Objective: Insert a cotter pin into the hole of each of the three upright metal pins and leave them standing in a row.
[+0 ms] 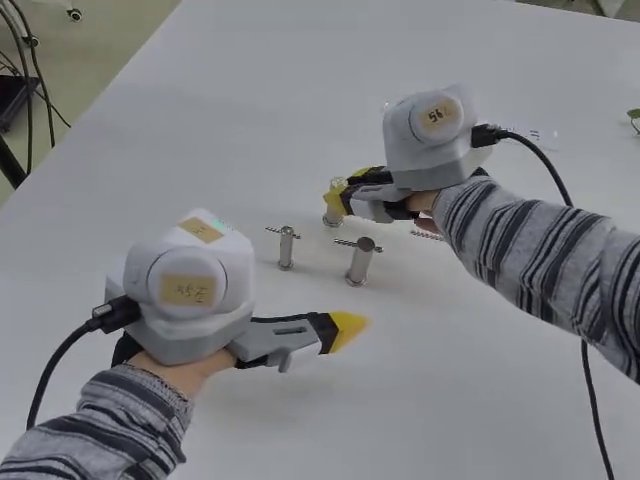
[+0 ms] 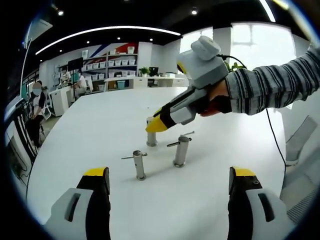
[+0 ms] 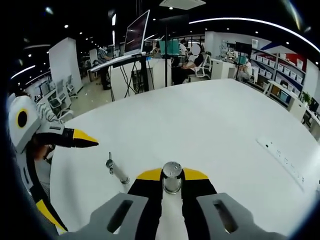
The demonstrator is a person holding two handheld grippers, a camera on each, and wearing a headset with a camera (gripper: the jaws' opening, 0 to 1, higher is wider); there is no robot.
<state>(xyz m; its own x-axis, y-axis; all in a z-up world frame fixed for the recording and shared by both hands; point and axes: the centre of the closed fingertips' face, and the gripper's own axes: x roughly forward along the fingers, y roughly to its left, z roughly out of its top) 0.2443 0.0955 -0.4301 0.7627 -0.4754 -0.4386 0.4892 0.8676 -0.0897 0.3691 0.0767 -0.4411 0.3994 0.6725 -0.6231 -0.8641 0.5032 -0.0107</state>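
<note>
1. White bench (image 1: 200,120) in an open-plan workroom, with shelving and desks in the background.
2. Three upright metal pins, well in from the bench's left edge. The first pin (image 1: 286,250) and the second pin (image 1: 359,262) each carry a cotter pin (image 1: 283,232) crosswise near the head.
3. The right tongs (image 2: 154,126) are pressed onto the third pin (image 3: 172,172), which stands on the bench.
4. The left tongs (image 1: 345,324) are spread and empty, near the first two pins.
</note>
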